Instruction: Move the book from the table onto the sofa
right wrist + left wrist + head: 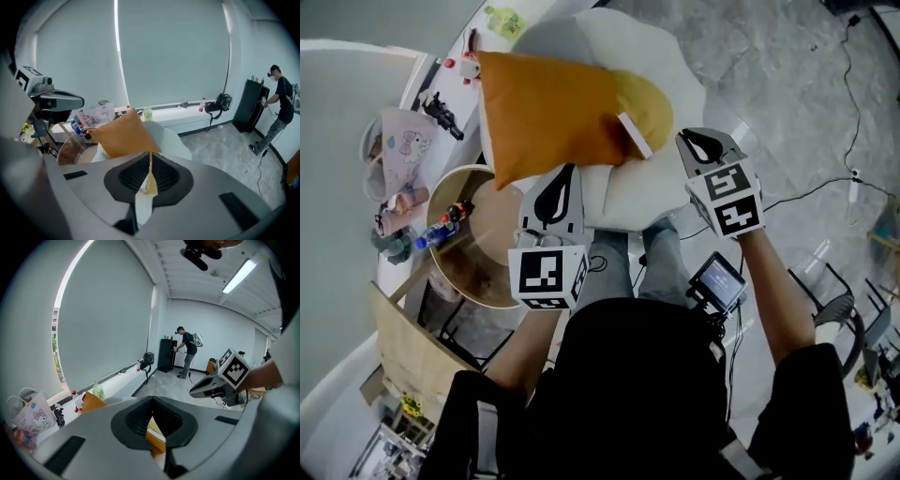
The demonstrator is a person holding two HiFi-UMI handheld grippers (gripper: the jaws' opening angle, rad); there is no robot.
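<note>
An orange cushion (553,112) is propped upright. A cartoon-printed bag (401,141) and a green bottle (148,113) are set along the window ledge (180,108). A person (187,350) is seen beside a black cabinet (166,355).

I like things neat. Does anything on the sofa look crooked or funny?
The book lies slanted at the edge of the orange pillow, apparently propped on it rather than flat on the sofa. The pillow itself sits askew. Nothing looks spilled or broken.
</note>
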